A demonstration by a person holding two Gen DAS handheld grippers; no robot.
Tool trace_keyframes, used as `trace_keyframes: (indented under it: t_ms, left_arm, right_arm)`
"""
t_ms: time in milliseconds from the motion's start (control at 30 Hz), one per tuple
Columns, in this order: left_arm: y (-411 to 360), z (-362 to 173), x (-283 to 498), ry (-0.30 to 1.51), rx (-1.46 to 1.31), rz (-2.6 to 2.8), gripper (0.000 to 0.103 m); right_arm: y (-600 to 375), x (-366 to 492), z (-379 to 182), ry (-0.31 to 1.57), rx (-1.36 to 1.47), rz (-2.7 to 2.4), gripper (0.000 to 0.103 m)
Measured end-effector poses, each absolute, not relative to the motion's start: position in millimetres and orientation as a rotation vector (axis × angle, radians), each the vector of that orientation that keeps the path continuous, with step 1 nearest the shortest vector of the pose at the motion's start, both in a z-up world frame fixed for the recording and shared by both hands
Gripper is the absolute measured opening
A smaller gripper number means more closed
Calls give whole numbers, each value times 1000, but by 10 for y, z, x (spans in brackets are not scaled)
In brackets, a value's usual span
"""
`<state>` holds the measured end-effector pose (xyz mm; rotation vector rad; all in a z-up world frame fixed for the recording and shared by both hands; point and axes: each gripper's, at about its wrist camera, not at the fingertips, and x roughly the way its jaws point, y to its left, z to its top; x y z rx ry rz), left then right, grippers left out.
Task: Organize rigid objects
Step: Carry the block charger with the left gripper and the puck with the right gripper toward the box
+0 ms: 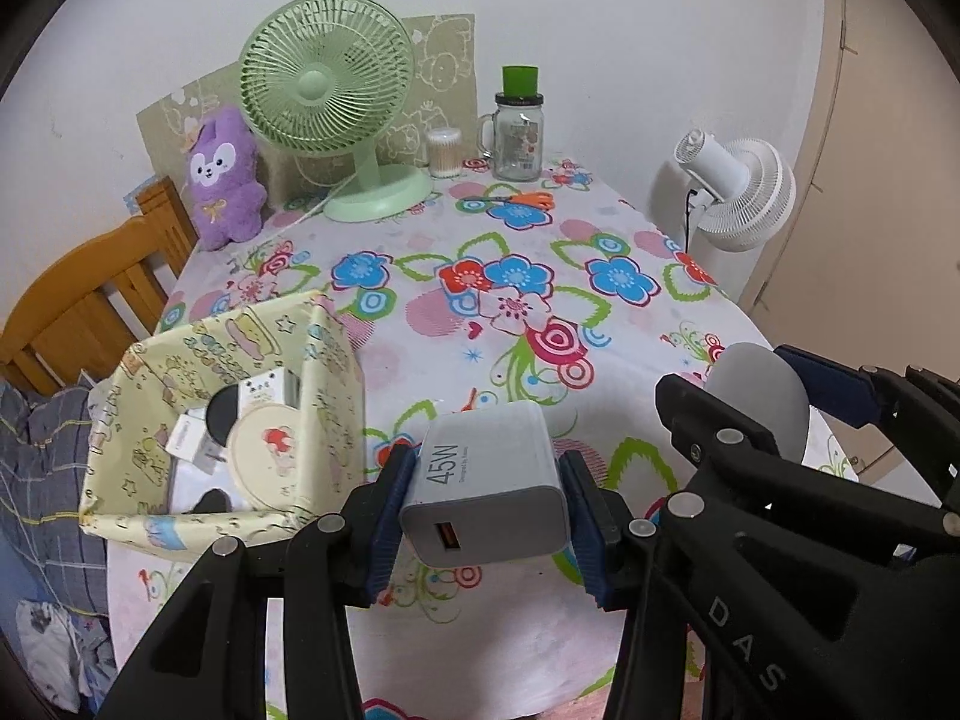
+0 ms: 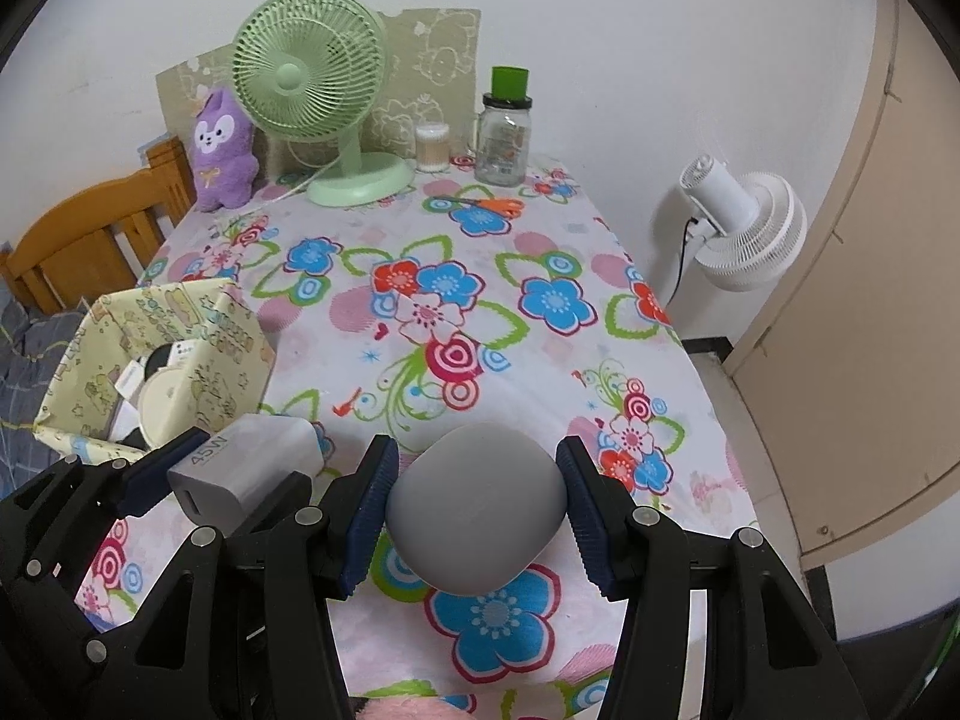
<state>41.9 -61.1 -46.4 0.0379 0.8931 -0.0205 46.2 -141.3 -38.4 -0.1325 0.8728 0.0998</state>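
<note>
My left gripper (image 1: 487, 498) is shut on a grey 45W charger (image 1: 486, 483) and holds it above the table's front edge, just right of the yellow patterned box (image 1: 327, 396). The charger also shows in the right wrist view (image 2: 240, 474). My right gripper (image 2: 477, 510) is shut on a rounded grey case (image 2: 477, 510), held above the flowered tablecloth (image 2: 480, 300). In the left wrist view the case (image 1: 759, 399) sits to the right of the charger. The box (image 2: 234, 354) holds a round cream tin (image 1: 270, 456), a black disc and small white items.
At the back stand a green desk fan (image 1: 327, 90), a purple plush (image 1: 225, 180), a cotton swab tub (image 1: 445, 151), a glass jar with a green lid (image 1: 519, 132) and orange scissors (image 1: 516, 199). A white fan (image 1: 738, 186) stands right of the table. A wooden chair (image 1: 90, 282) is at left.
</note>
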Motion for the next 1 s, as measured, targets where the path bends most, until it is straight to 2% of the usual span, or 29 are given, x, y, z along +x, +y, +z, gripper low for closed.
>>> trace_keyframes:
  t_ms: [1000]
  left_arm:
    - [133,-272,499,881,52,11,50]
  right_arm:
    - [-625,632,-181,849,-165,173,58]
